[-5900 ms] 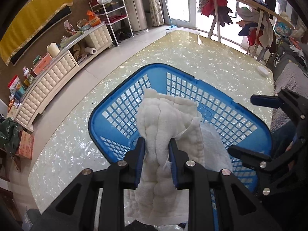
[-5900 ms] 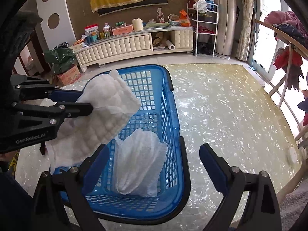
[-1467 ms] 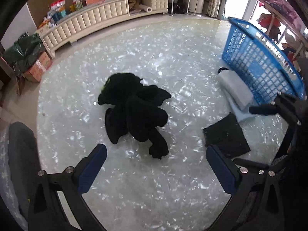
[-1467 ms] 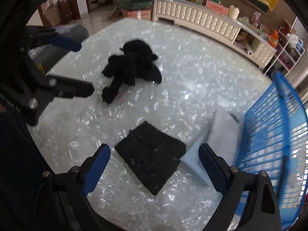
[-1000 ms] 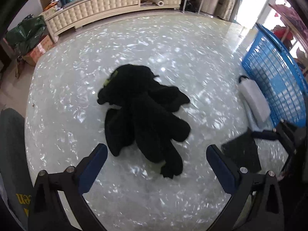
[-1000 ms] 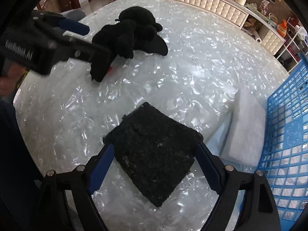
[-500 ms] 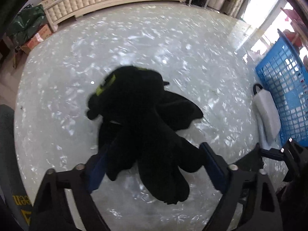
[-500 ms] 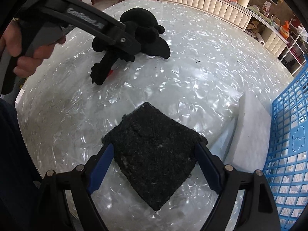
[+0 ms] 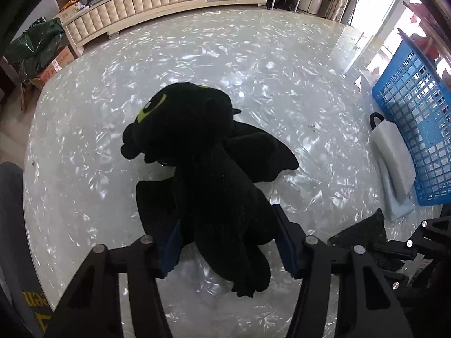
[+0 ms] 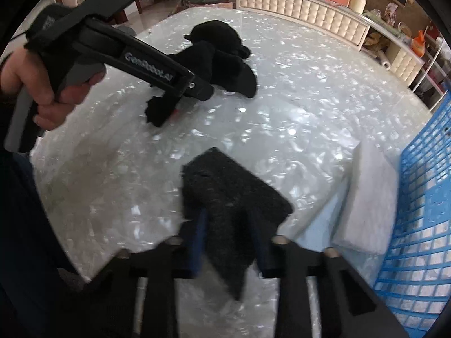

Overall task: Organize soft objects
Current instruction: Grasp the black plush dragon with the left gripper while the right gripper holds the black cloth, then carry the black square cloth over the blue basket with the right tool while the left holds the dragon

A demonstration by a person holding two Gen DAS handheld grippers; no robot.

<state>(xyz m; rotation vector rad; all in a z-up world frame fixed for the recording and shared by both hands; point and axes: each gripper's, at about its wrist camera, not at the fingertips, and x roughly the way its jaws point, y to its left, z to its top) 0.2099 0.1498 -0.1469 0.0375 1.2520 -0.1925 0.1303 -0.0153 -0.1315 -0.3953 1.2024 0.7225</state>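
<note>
A black plush toy point(image 9: 203, 152) with a yellow-green eye lies on the pearly round table point(image 9: 84, 140). My left gripper point(image 9: 227, 242) straddles its lower body. The jaws are closing, and both pads touch the plush's flanks. In the right wrist view a hand point(image 10: 42, 90) holds that left gripper point(image 10: 197, 90) over the plush toy point(image 10: 220, 53). My right gripper point(image 10: 229, 242) is closing on a black felt pad point(image 10: 225, 186), which is bunched up between its fingers. The basket point(image 10: 422, 225) is blue and stands at the right.
A white foam block point(image 10: 366, 197) rests on a light blue cloth point(image 10: 324, 219) against the basket point(image 9: 417, 129). A long cream cabinet point(image 9: 141, 2) runs along the far wall. A green bag point(image 9: 33, 48) and boxes sit on the floor past the table's left edge.
The left gripper came down over the plush and its jaws narrowed onto it. The right jaws went from wide around the flat black pad to pinched, folding the pad upward.
</note>
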